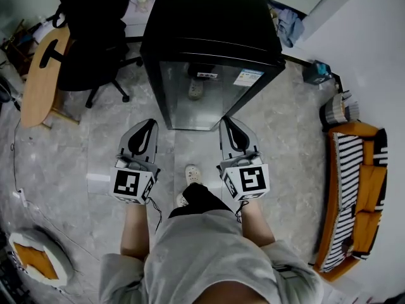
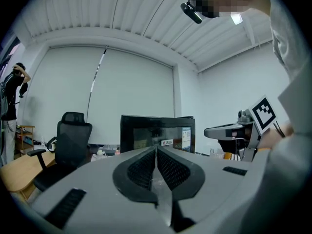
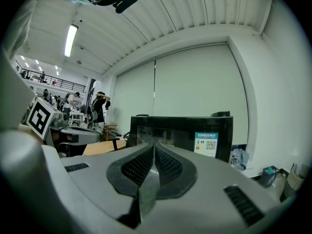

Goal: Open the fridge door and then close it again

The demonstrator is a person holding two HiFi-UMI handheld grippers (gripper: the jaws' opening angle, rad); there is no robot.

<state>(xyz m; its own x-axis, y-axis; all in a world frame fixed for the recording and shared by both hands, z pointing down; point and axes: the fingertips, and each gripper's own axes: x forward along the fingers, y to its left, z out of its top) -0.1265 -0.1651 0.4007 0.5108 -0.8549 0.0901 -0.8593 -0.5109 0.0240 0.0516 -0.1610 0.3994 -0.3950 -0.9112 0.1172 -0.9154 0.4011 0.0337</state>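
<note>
A small black fridge (image 1: 212,49) with a glass door (image 1: 205,94) stands on the floor ahead of me, its door closed; stickers sit at the door's top. Both grippers are held level a short way in front of it, touching nothing. My left gripper (image 1: 150,123) is off the door's left lower corner, jaws together and empty. My right gripper (image 1: 226,120) is off the right lower corner, also shut and empty. The fridge (image 2: 157,133) shows beyond the left gripper (image 2: 156,150), and the fridge (image 3: 181,134) beyond the right gripper (image 3: 153,146).
A black office chair (image 1: 95,37) and a wooden table (image 1: 44,71) stand to the fridge's left. An orange striped sofa (image 1: 354,189) lines the right wall. A round cushion (image 1: 37,258) lies at lower left. A person (image 2: 10,96) stands far off on the left.
</note>
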